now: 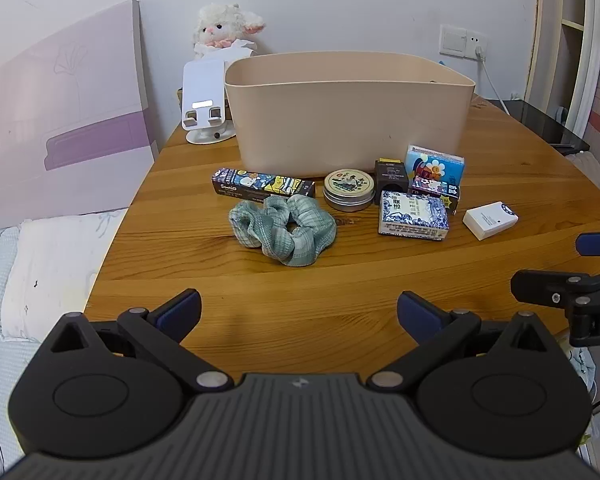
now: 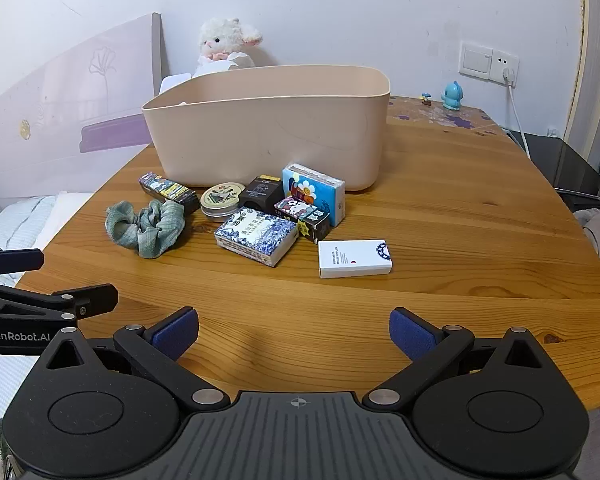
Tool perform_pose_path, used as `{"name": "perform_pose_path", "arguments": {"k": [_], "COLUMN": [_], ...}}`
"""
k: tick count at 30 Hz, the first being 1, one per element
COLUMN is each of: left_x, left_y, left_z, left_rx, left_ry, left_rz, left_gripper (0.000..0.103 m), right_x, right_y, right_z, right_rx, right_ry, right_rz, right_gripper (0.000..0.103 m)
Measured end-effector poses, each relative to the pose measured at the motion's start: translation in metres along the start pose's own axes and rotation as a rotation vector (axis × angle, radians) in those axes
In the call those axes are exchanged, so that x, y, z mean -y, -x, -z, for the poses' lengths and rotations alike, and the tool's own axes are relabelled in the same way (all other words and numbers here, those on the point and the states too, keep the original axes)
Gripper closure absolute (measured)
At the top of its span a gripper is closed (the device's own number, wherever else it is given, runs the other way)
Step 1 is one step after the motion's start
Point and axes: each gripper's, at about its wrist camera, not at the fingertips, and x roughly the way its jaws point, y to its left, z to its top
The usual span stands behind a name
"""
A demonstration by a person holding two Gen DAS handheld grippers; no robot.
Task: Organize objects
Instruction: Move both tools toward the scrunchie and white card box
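Warm varnished wood with visible grain on the table [image 1: 340,280] beneath the fingers. Ahead of them: matt smooth beige plastic for the bin [image 1: 348,120], soft woven checked cloth in the scrunchie [image 1: 282,227], brushed metal on the round tin [image 1: 349,190], glossy printed card on the boxes.

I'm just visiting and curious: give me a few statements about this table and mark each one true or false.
1. The green scrunchie lies inside the beige bin. False: it lies on the wooden table, in front of the bin.
2. Both the left gripper and the right gripper have their fingers spread, with nothing between them. True.
3. The round tin has its lid off. False: the lid is on.
4. The white box lies apart from the cluster of small boxes. True.
5. A plush lamb sits behind the bin, by the wall. True.
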Motion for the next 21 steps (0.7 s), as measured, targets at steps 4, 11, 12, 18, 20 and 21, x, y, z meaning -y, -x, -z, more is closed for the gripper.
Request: {"name": "perform_pose_path", "arguments": {"k": [4, 11, 12, 18, 20, 21], "left_x": [0.0004, 0.0030, 0.0032, 0.0051, 0.0040, 0.0037], "left_y": [-0.0002, 0.0005, 0.0007, 0.0047, 0.0061, 0.0063], "left_z": [-0.0005, -0.0023, -0.0023, -0.0022, -0.0032, -0.0034], "left_rx": [0.001, 0.010, 0.012, 0.032, 0.036, 0.036], "left_ry": [0.000, 0.002, 0.002, -0.014, -0.005, -0.001], "left_rz": [0.000, 0.003, 0.004, -0.004, 0.004, 0.008], "left_gripper": [0.000, 0.000, 0.000, 0.000, 0.000, 0.000], "right_x": [0.0005, 0.0017, 0.0021, 0.0076, 0.0072, 0.0065], "right_y": [0.0003, -0.0012, -0.0016, -0.0035, -0.0043, -0.0044], "right_z": [-0.0004, 0.0009, 0.0006, 0.0007, 0.0006, 0.0005], "right_rx": [0.001, 0.000, -0.001, -0.010, -0.012, -0.012], "right_ry": [-0.005, -0.006, -0.008, -0.033, -0.033, -0.029], "right_rz": [0.001, 0.000, 0.000, -0.021, -0.019, -0.016], "right_gripper": [0.000, 0.000, 0.000, 0.000, 0.000, 0.000]}}
